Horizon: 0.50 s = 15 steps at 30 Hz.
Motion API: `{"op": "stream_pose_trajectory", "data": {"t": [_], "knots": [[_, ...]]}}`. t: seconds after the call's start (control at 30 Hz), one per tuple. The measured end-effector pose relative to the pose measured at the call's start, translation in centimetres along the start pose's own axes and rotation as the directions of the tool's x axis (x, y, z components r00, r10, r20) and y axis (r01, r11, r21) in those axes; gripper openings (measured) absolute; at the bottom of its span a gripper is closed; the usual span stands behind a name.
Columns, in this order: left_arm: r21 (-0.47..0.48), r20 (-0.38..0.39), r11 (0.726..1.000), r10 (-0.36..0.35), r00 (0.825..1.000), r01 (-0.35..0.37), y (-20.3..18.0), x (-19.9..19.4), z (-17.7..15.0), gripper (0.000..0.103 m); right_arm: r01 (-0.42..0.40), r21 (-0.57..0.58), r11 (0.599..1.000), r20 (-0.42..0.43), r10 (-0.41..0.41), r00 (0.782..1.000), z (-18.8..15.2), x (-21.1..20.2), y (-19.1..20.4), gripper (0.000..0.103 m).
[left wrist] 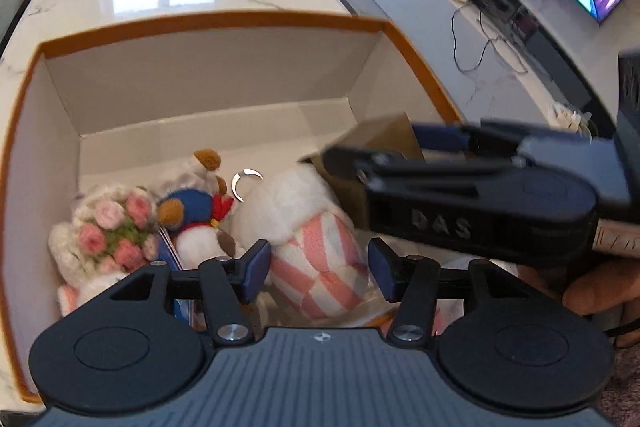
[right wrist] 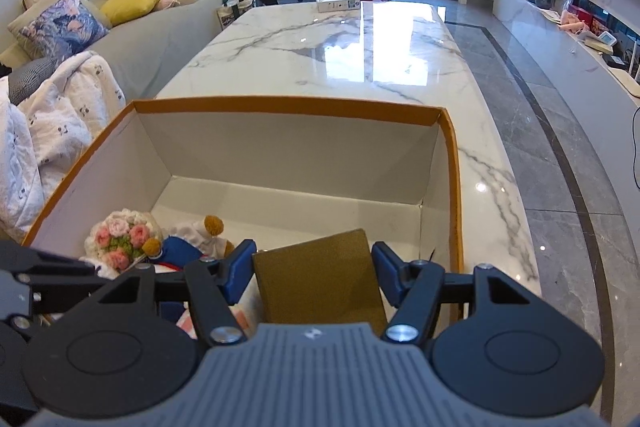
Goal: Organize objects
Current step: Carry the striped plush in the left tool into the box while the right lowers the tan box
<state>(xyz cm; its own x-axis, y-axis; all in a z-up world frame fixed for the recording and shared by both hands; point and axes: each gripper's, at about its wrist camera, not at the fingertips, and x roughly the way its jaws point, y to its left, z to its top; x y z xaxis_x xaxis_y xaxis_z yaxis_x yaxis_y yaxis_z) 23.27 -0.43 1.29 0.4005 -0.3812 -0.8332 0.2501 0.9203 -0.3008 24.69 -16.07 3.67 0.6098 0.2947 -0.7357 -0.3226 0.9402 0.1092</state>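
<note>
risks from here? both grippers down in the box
1. The right hand-held gripper straddles the brown cardboard piece; whether the pads press it is unclear, so it could slip or tip onto the toys.
2. The left hand-held gripper hangs open over the pink-striped plush, close under the right one; they could collide.
3. The metal ring may snag a finger.

The tabletop (right wrist: 320,39) was of glossy white marble with grey veins. On its near end stood a big open box (right wrist: 288,107) with an orange rim and white inner walls. At the far end lay a small white carton (right wrist: 338,3), well apart from the box.
</note>
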Motion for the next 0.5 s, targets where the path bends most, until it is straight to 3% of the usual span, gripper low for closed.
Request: {"op": "stream_pose_trajectory", "data": {"t": [0.17,0.23,0.33,0.43,0.5], "knots": [[0.077,0.061,0.997,0.013,0.998,-0.018,0.7,-1.8,0.3,0.059,-0.043,0.036,0.998,-0.023,0.044,0.999,0.4,-0.3,-0.7,0.064],[0.125,0.072,0.992,-0.001,0.997,-0.008,0.4,-1.5,0.4,0.049,-0.041,0.031,0.999,-0.026,0.042,0.999,0.4,-0.3,-0.5,0.064],[0.16,0.075,0.987,-0.02,0.997,0.008,-0.1,-0.6,0.2,0.049,-0.045,0.03,0.999,-0.032,0.046,0.998,0.4,-0.3,-0.4,0.064],[0.216,0.068,0.976,0.018,0.998,-0.032,-1.2,0.8,-0.4,0.051,-0.052,0.032,0.998,-0.039,0.053,0.998,0.4,-0.4,-0.4,0.064],[0.205,0.071,0.978,0.014,0.997,-0.028,-1.1,1.1,-0.7,0.053,-0.049,0.033,0.998,-0.055,0.051,0.997,0.4,-0.6,-0.5,0.064]]}}
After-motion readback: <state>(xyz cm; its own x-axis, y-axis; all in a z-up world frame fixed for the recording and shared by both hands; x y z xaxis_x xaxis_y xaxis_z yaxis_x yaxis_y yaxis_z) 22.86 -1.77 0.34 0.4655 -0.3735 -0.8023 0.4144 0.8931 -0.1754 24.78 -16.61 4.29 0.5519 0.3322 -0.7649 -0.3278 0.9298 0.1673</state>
